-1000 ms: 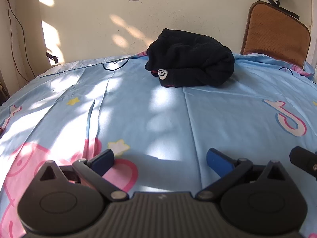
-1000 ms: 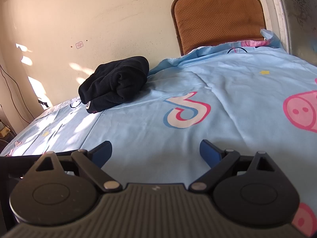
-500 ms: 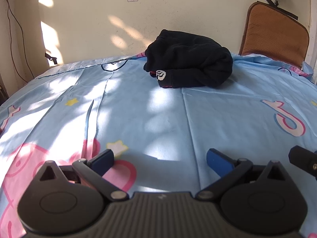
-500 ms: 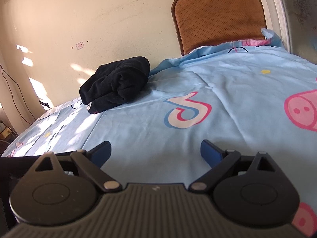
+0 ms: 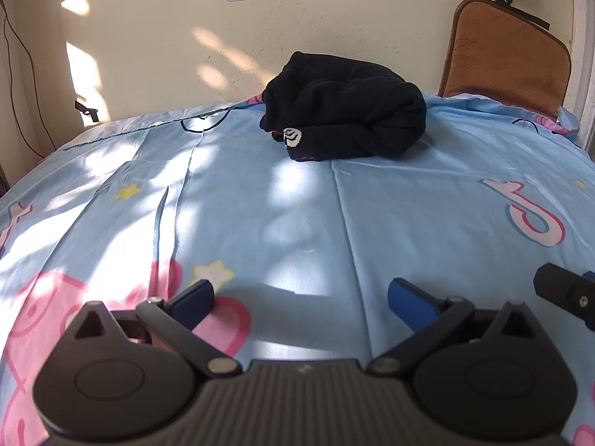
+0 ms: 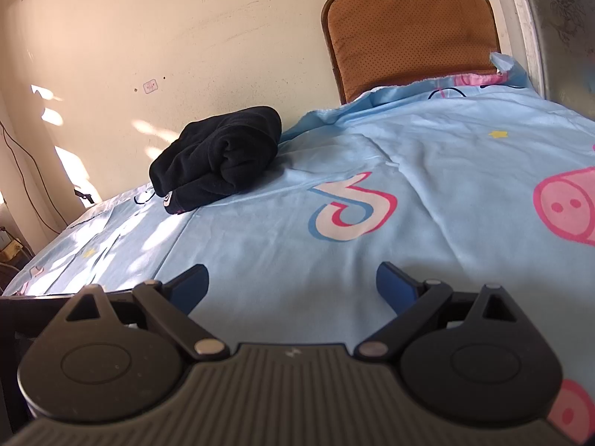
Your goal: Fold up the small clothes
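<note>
Covering the bed, blue cartoon sheet

The sheet is light blue, printed with pink pig faces, yellow stars and white note-shaped logos edged pink and blue. On the sheet lies a black garment bearing a small white emblem, with a sliver of pink-red showing beneath it. Behind the sheet the wall is cream and the cushion is brown with fine dark dots; both grippers are black with blue fingers.
</note>
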